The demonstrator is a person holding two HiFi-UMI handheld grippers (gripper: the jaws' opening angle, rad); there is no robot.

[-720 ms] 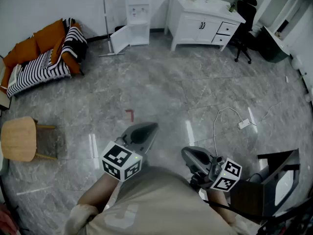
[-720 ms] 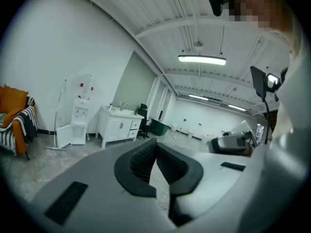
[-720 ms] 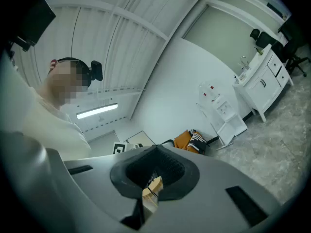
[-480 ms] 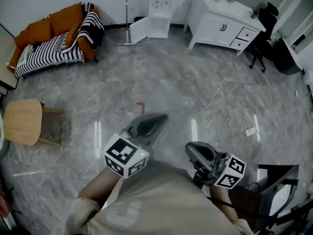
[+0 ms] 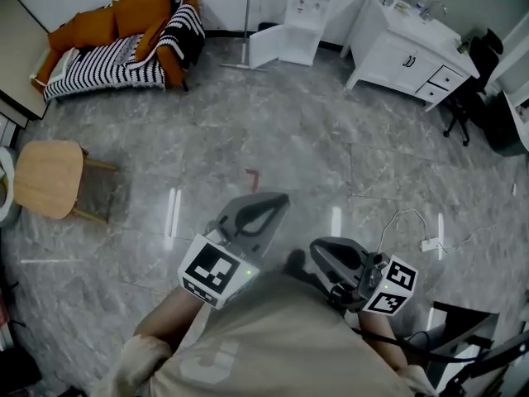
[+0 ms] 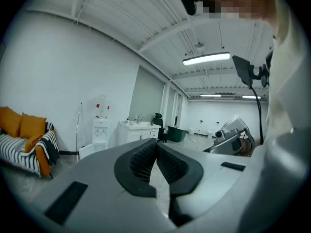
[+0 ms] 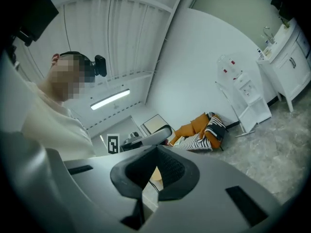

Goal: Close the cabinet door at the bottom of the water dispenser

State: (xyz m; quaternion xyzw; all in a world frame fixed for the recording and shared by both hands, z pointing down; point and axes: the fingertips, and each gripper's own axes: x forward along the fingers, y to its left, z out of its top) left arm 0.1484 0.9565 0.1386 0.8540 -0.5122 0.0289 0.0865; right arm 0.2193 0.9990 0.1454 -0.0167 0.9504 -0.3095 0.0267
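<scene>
1. The white floor-standing water dispenser (image 5: 311, 5) is seen at the top of the head view, against the far wall and well apart from both grippers.
2. Its white bottom cabinet door (image 5: 268, 50) is swung open to the picture's left; the compartment behind it is exposed, but its contents cannot be made out.
3. A thin metal pole (image 5: 247, 19) on a flat base is stood just left of the open door.
4. A white sink cabinet (image 5: 403, 46) is placed right of the dispenser; its doors and drawers are closed, and a tap and small bottles are seen on top.
5. A black office chair (image 5: 469, 79) is parked right of the sink cabinet.
6. An orange sofa (image 5: 116, 31) draped with a black-and-white striped blanket (image 5: 107, 63) is set at the far left.
7. A round light-wood stool (image 5: 48, 179) is stood at the left edge on the grey marble-tile floor (image 5: 273, 131).
8. A small red mark (image 5: 252, 174) and a white cable with a plug block (image 5: 428, 243) are seen on the floor.
9. The left gripper (image 5: 277, 201) is held near the body, pointed towards the dispenser; its jaws are pressed together, nothing pinched.
10. The right gripper (image 5: 316, 256) is held level beside it; its jaws are also pressed together, nothing between them.
</scene>
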